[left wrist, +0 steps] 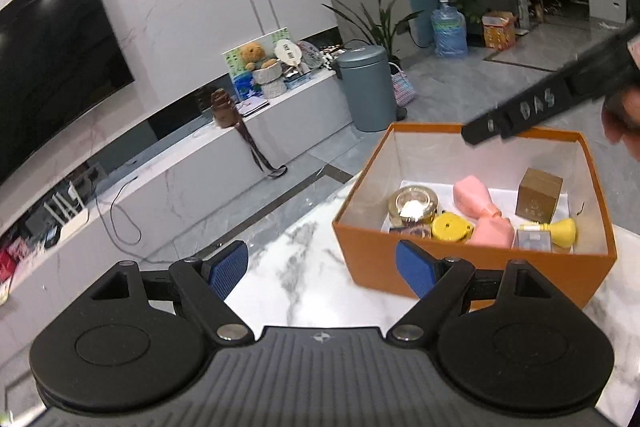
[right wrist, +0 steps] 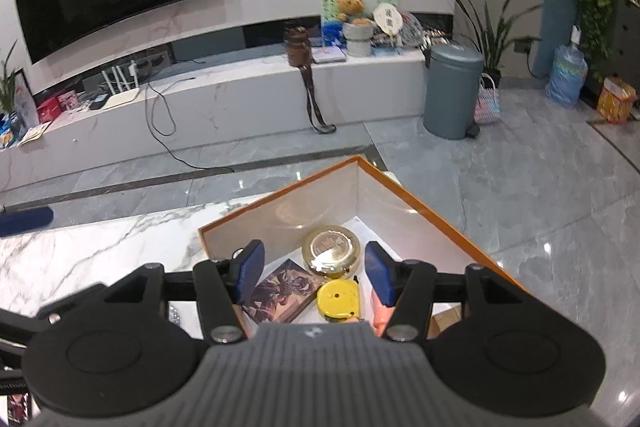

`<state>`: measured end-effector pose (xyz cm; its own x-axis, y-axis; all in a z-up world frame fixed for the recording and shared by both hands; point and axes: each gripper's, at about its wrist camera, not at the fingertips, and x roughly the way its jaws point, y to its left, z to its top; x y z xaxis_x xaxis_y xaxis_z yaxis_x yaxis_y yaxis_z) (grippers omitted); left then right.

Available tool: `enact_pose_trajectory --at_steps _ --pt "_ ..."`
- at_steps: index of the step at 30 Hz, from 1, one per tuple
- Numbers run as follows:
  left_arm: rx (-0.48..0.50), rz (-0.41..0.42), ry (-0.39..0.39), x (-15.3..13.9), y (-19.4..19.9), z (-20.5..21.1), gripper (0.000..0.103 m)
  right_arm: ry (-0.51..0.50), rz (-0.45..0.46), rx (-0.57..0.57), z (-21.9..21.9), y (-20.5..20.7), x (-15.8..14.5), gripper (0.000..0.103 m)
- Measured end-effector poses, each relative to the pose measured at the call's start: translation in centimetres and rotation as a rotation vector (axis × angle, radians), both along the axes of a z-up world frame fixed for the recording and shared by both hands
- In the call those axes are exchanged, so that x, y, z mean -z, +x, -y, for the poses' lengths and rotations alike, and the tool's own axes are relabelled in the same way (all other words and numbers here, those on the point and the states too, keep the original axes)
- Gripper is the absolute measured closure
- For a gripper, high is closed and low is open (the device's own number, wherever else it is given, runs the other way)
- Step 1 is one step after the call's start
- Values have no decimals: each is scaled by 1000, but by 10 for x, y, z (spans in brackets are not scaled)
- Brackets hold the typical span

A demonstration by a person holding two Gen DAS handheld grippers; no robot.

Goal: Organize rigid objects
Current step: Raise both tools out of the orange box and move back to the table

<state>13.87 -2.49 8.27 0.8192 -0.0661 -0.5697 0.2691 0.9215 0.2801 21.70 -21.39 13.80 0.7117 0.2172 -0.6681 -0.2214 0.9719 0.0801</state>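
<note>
- Left wrist view: my left gripper (left wrist: 322, 269) sits low over the marble table (left wrist: 292, 259), jaws spread wide, nothing between the blue pads (left wrist: 229, 269).
- Same view: the orange box (left wrist: 472, 263) stands on the table just ahead and to the right; its near wall is right by the right-hand pad, and I cannot tell if they touch.
- Inside the box I count a gold round tin (left wrist: 414, 205), a yellow disc (left wrist: 451, 227), two pink pieces (left wrist: 474, 195), a brown cube (left wrist: 538, 195), and a yellow funnel-shaped piece (left wrist: 560, 231).
- My right gripper (left wrist: 516, 117) shows as a dark finger hanging above the far rim of the box; this view does not show its jaws.
- Right wrist view: right gripper (right wrist: 312, 273) hovers over the open box (right wrist: 424, 207), jaws wide, empty.
- Below it lie the gold tin (right wrist: 332, 251), a dark printed card box (right wrist: 286, 289), and the yellow disc (right wrist: 338, 299); something pink (right wrist: 378, 311) sits behind the right pad.
- No loose object shows on the visible table, so my guess is the packing step is at or near its end.
- Next move, my call: lift the right gripper straight up clear of the box walls, or lower and close on an item if tidying inside is wanted.
</note>
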Motion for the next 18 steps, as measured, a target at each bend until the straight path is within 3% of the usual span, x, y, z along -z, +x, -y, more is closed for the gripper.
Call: enact_pose_trajectory --at_steps 11,18 --pt "-43 -34 -78 44 -25 -32 5 -53 68 -89 -11 -25 8 45" --pt "-57 -77 -82 67 -22 -45 5 -123 84 -190 -30 -48 26 45"
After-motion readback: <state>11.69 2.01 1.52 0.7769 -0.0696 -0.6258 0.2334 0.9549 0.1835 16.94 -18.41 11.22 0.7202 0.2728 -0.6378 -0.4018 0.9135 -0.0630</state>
